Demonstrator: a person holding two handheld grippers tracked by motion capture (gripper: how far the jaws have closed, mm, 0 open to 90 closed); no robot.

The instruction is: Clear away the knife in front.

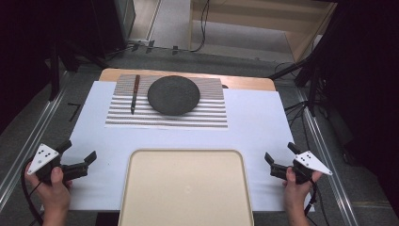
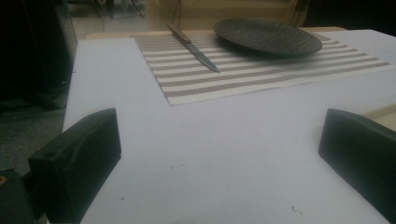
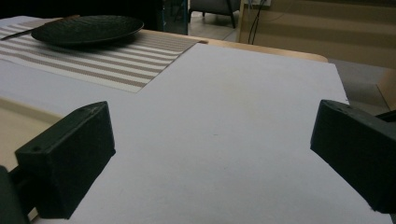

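White sheeting covers the wooden table, whose pale edge shows at the far side; no brand, label or readable writing appears on anything, only dots on the grey three-cornered plates atop the tongs. Grey floor with metal rails surrounds the table, dark equipment stands to both sides, and a light wooden frame with trailing cables lies beyond.

Between the two tongs, at the near edge, lies the large cream plastic tray with rounded corners, bare. Beyond the tray, well ahead of both tongs, lies the beige-and-white striped woven placemat. On its middle rests the round dark grey textured plate, also seen ahead in the left gripper view and far left in the right gripper view. Just beside the plate, on the mat's side nearer the left tongs, lies the slim wooden-handled table knife, blade pointing back toward the person.

Left gripper sits low over the white sheet left of the tray, jaws spread wide, nothing between them. Right gripper rests right of the tray, jaws likewise released and empty. Both are well apart from knife and plate.
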